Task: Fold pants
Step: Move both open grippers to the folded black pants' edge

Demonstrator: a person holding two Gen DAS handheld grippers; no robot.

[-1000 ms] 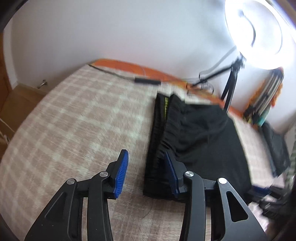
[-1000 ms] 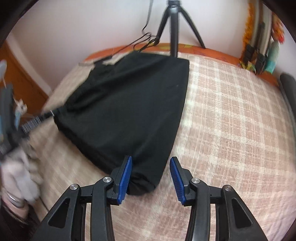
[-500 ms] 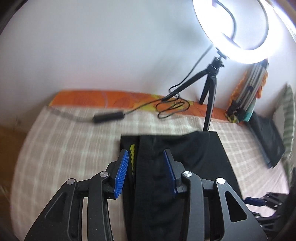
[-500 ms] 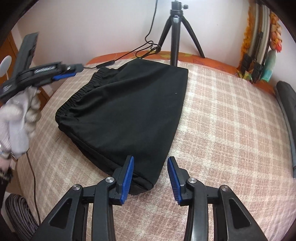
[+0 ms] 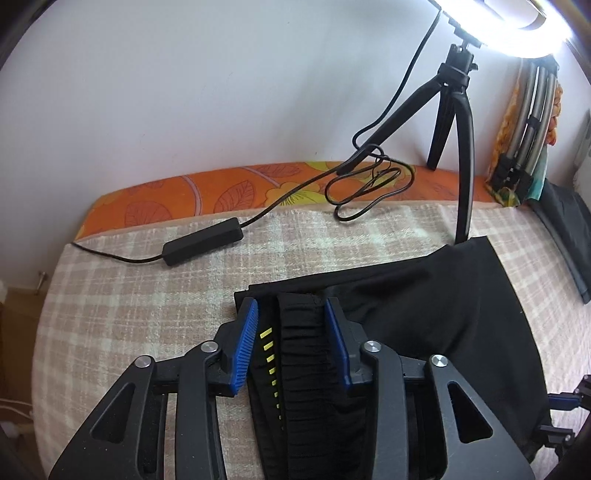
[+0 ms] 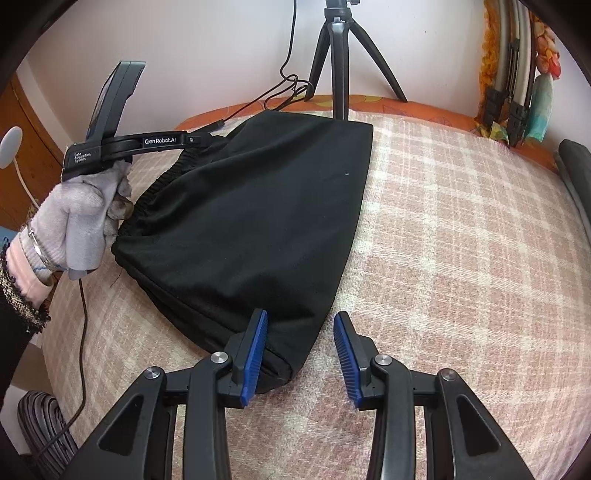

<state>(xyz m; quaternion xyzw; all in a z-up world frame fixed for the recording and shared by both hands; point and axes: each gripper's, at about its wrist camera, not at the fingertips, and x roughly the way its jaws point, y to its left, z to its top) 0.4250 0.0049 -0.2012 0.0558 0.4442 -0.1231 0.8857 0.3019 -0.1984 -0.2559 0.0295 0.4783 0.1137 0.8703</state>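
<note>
Black pants (image 6: 251, 221) are lying folded on the checked blanket (image 6: 461, 258). Left gripper (image 5: 291, 347) hangs spread wide over the waistband, right gripper (image 6: 301, 354) also released at the bottom corner.

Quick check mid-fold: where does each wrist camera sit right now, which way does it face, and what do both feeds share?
Left wrist: sits on the left claw, looks along the pants waistband toward the wall and ring light; its own open fingers show.
Right wrist: sits on the right claw at the pants' near corner, faces the wall; its open fingers and the gloved left hand show.
Shared: pants, tripod, checked blanket.
</note>
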